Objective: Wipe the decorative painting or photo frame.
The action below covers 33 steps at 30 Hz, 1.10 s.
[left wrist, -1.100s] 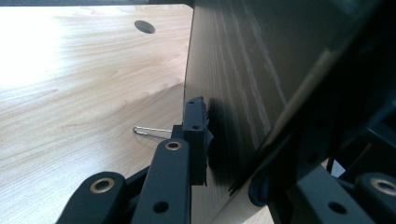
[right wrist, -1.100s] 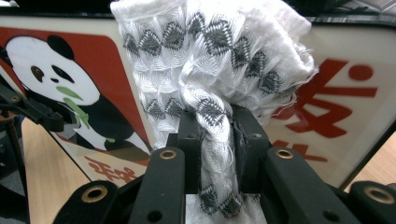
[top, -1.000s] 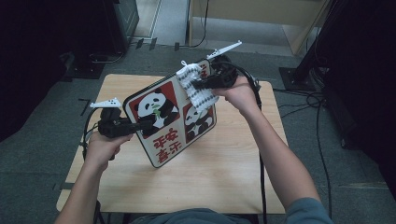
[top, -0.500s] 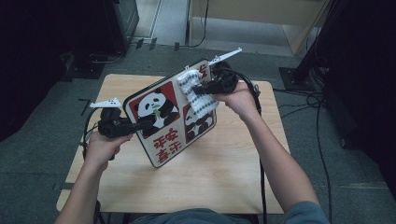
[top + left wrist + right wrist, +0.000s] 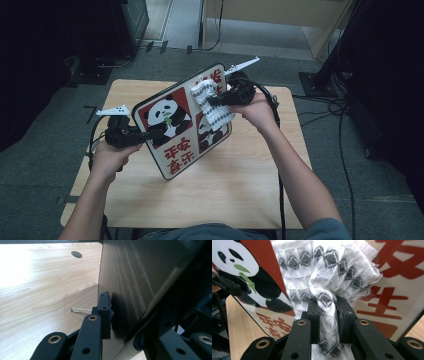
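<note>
Wood-grain tabletop (image 5: 240, 195), light, carries nothing flat; the square board printed with pandas and red characters (image 5: 172, 145) is held tilted above it, lower corner toward the near edge, upper corner toward the far edge.

L gripper (image 5: 157, 133): jaws clamped on the board's left edge, one jaw on the printed face, the other on the dark back. L gripper view shows the near jaw flat against the dark wood-grain back (image 5: 130, 277).

R gripper (image 5: 212, 100): jaws nearly closed, pinching a white woven cloth with grey diamond pattern (image 5: 212, 102). Cloth bunched and pressed on the board's printed face, upper right part, near the far-right corner of the table. R gripper view: cloth (image 5: 324, 272) squeezed between both jaws, fold bulging above them, panda print at left.

Vs. 1 s ago: cloth and R hand sit a bit higher up the board face. L grip and board tilt unchanged.
</note>
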{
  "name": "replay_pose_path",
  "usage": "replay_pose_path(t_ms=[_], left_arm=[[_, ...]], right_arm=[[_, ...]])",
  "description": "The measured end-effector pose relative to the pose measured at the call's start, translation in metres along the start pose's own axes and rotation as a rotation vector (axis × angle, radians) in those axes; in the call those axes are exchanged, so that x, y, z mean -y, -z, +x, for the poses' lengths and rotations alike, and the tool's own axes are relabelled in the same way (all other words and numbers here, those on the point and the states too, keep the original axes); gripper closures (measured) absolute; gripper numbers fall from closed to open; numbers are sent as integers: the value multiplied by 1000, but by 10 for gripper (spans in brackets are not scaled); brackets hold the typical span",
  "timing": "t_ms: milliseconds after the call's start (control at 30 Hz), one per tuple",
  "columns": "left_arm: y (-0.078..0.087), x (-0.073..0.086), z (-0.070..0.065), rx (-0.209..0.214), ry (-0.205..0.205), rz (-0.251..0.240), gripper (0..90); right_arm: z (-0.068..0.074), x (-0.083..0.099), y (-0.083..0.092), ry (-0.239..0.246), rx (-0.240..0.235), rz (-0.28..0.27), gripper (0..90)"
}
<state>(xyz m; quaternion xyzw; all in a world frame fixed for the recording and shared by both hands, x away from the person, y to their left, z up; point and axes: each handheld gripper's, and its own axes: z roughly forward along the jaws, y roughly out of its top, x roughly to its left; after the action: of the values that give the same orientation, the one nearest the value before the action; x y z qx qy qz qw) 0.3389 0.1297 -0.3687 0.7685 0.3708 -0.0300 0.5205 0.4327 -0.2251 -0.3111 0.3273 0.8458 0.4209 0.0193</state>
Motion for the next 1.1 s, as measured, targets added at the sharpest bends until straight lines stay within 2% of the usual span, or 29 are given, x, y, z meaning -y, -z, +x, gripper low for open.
replay_pose_path(t_ms=[767, 1100], left_arm=[[0, 0, 0, 0, -5, -1, 765], [0, 0, 0, 0, -6, -1, 766]], right_arm=[[-4, 18, -7, -19, -6, -8, 765], [-5, 27, -13, -19, -3, 12, 765]])
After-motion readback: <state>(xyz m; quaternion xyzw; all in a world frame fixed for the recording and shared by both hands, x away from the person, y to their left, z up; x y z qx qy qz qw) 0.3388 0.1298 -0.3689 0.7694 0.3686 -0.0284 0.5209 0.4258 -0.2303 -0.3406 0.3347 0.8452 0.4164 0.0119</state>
